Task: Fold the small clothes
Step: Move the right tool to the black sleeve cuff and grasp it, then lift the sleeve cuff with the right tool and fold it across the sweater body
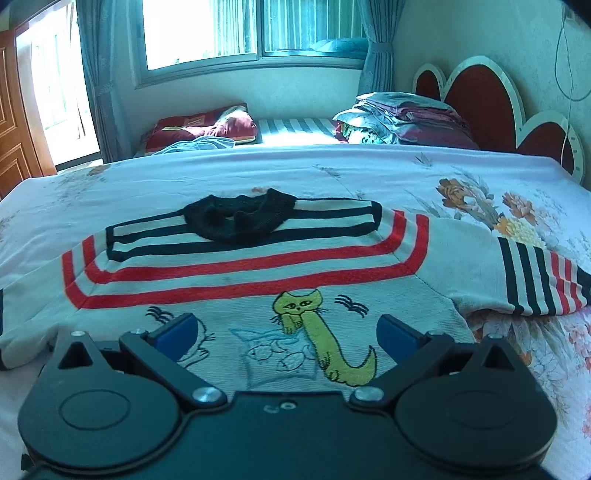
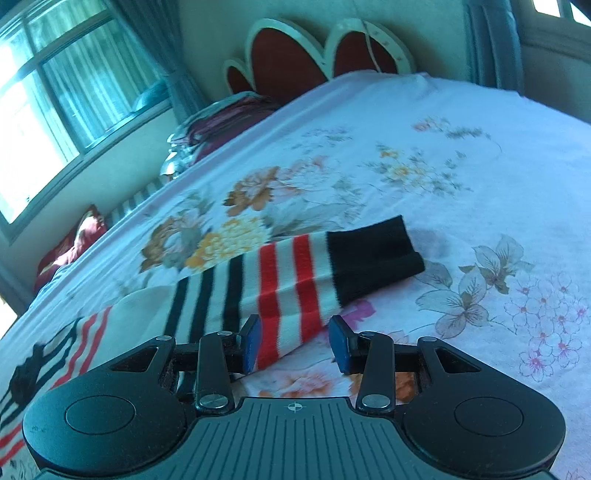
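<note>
1. Lying flat on the floral bedsheet, the small sweater had its black collar at the far end, toward the window, and its body ran back toward the left wrist camera.
2. Its right-hand sleeve stretched out sideways from the body; in the right wrist view the sleeve's long axis ran from lower left up to the right, ending in a black cuff that pointed toward the open sheet.
3. The sweater was white knit, with black stripes around the collar, two red bands curving across the chest below them, and a yellow cat stitched on the front beside pale blue outlined figures.
4. The sleeve carried black stripes, then red stripes, then the solid black cuff.
5. The left gripper hovered over the sweater's front with its blue pads spread wide apart; the cat lay between them in the picture, and nothing was pinched.
6. The right gripper was low over the sleeve, pads partly drawn together but with a clear gap between them.
7. The red-striped part of the sleeve, near its lower edge, lay between those pads; the left-hand pad sat against the fabric's edge in the picture, while the other stood off it, so the sleeve was not clamped.
8. A folded pile of bedding sat by the red headboard, well apart from the sweater.
</note>
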Demonstrator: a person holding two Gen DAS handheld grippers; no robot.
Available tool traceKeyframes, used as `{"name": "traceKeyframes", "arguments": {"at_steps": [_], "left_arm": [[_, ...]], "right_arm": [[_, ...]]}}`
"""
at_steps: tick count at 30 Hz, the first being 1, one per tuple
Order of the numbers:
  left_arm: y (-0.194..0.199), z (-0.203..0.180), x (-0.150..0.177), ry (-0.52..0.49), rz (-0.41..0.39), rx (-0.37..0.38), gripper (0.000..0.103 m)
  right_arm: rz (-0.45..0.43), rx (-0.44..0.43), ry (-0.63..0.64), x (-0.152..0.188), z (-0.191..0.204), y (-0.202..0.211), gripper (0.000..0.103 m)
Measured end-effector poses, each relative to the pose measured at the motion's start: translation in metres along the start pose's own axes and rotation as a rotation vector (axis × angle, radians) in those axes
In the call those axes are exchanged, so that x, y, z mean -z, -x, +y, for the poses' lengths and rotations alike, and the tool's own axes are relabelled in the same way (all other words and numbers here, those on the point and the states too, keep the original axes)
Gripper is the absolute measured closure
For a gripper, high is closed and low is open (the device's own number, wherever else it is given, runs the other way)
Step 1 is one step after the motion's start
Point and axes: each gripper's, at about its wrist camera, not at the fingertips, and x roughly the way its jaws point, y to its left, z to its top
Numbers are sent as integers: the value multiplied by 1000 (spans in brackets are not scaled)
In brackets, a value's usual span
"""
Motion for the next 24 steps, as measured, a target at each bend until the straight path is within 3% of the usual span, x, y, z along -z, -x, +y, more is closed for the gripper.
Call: {"name": "traceKeyframes", "arguments": {"at_steps": [5,10,11,13,16,20,24], "left_arm": [[-22,-26,-8,-47,36,-8,1],[-33,-36,-20,-52,42,-17,1],[-34,-37,-22,-55,43,-21,1],[-36,-36,-26,-51,43,-30,1],[-34,-27,-31,-21,42,-38,1],[-31,-8,-28,-20,79,-50,1],[-26,30,-11,37,116,-68,1]], "right_arm": [[51,7,-141,-11,-41,-35,62],[20,-19,-115,-13,-43,-43,62],[15,-22,-114,-14,-43,-45,65],[20,-11,-82,-15,-42,-50,96],[-27,13,-35,-21,-42,-46,97],[22,99,107,-27,-18,-60,97],[-48,-13,155,-29,19,-49,97]]}}
